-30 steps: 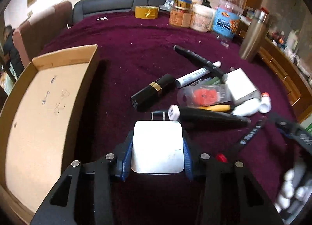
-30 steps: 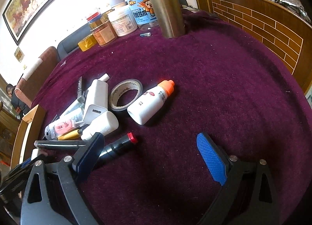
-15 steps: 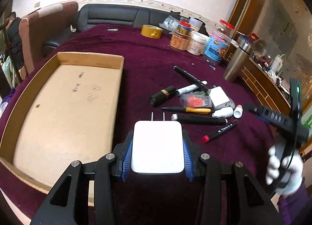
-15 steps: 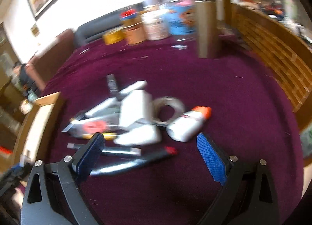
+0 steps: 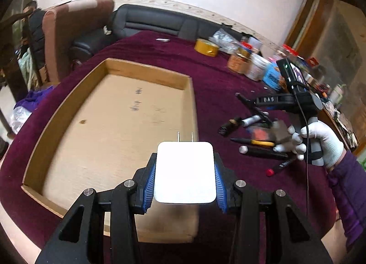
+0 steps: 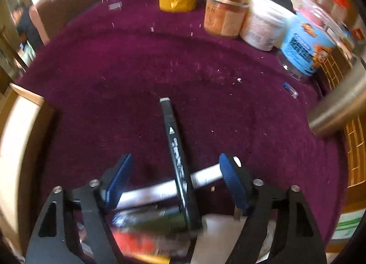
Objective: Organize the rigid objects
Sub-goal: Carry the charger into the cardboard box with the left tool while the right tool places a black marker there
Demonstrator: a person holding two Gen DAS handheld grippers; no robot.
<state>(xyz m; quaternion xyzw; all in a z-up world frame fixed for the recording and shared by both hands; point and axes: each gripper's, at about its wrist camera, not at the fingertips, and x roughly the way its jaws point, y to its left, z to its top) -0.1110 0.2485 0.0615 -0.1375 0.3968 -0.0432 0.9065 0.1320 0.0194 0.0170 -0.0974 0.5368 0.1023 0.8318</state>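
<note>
While left gripper (image 5: 184, 173) jaws clamp white two-prong charger (image 5: 184, 172), right gripper (image 6: 175, 179) jaws apart over black marker (image 6: 177, 161).

A white charger (image 5: 185, 172), two prongs forward, is held flat above the near right corner of the cardboard tray (image 5: 41, 140). A black marker (image 6: 176, 161) is seen lying across a white marker (image 6: 164, 189) among blurred pens on the desk (image 6: 160, 62).

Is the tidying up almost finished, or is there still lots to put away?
Barely started. The cardboard tray has nothing in it yet. The left gripper holds a white charger over the tray. The right gripper, jaws open, hovers over a black marker. The pile of pens remains on the cloth.
</note>
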